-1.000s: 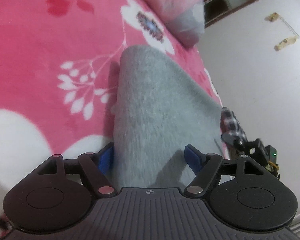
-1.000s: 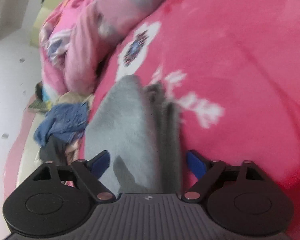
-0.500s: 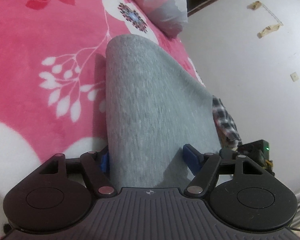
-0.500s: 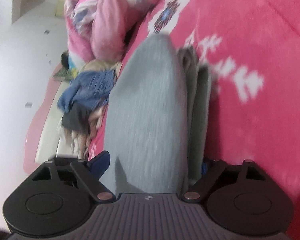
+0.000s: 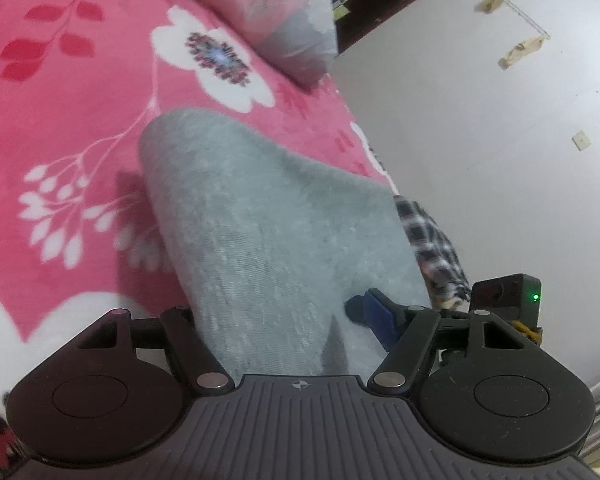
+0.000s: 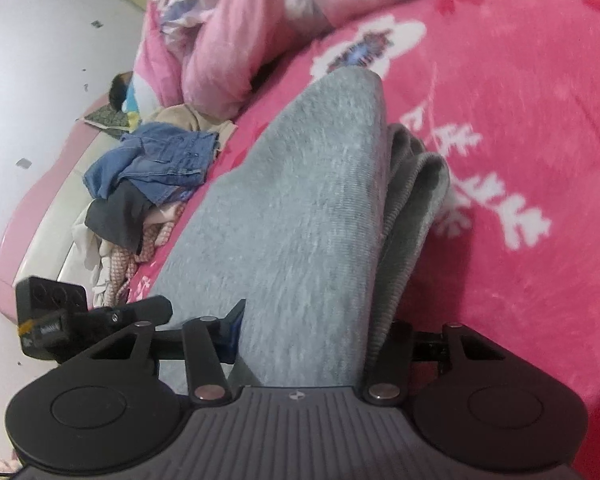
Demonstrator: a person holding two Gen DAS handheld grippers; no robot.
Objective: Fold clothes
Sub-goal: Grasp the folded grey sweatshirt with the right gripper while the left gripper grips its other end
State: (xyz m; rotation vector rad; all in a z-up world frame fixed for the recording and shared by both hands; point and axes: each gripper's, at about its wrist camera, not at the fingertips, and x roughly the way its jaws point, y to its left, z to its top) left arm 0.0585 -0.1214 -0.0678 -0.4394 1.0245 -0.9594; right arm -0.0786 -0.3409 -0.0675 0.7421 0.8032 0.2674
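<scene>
A folded grey garment lies lengthwise on the pink floral blanket, and its near end rises into both grippers. My left gripper is shut on that end; its blue right pad presses into the cloth and the left pad is hidden behind it. In the right wrist view the grey garment shows stacked ribbed layers on its right side. My right gripper has its jaws closing on the garment. The blue left pad touches the cloth and the right pad is covered.
A pink and grey pillow lies at the far end of the bed. A pile of clothes with blue denim sits at the bed's left side. A plaid garment hangs at the bed edge by the white wall.
Both grippers have risen and rolled, lifting the garment's near end. The right jaws went from wide open around the cloth to closed against it. The left jaws narrowed slightly.
</scene>
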